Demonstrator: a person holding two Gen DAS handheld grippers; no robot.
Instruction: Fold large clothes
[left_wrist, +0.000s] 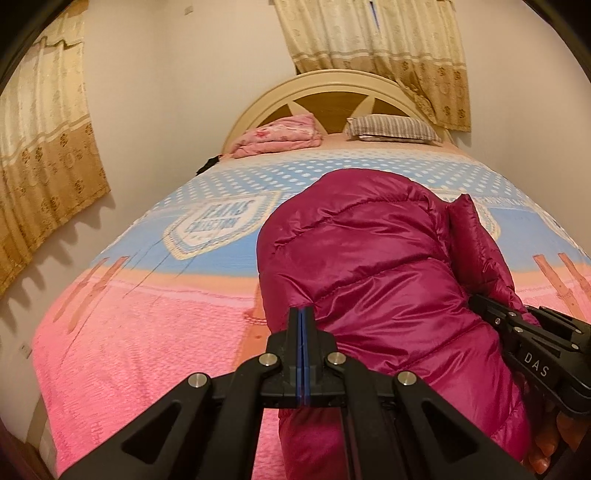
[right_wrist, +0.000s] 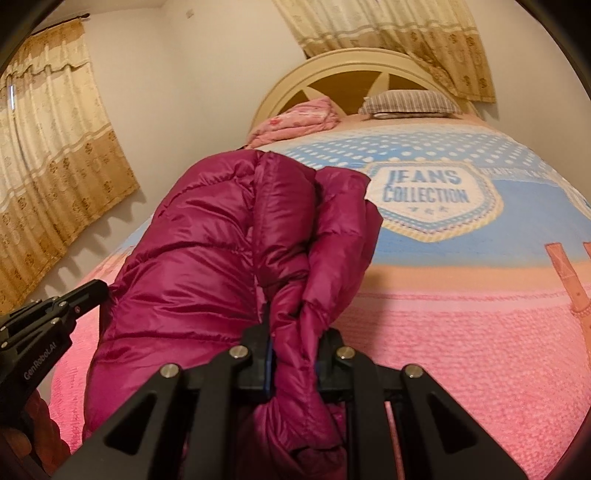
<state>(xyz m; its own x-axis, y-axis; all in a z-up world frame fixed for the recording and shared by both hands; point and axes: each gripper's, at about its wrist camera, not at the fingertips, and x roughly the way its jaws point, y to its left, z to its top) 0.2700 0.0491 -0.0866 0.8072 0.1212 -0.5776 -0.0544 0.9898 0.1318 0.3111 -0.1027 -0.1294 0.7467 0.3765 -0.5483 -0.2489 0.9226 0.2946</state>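
Observation:
A magenta puffer jacket (left_wrist: 373, 266) lies lengthwise on the bed, its body folded into a long bundle; it also shows in the right wrist view (right_wrist: 207, 243). My left gripper (left_wrist: 302, 325) is shut and empty at the jacket's near left edge, and it shows at the left of the right wrist view (right_wrist: 94, 291). My right gripper (right_wrist: 293, 343) is shut on a bunched fold of the jacket at its near right side. In the left wrist view it (left_wrist: 480, 302) presses into the jacket's right side.
The bed (left_wrist: 147, 325) has a pink and blue "Jeans Collection" blanket. A folded pink quilt (left_wrist: 280, 138) and a striped pillow (left_wrist: 391, 127) lie by the rounded headboard (left_wrist: 325, 83). Curtains (left_wrist: 44, 155) hang on the left wall and behind the headboard.

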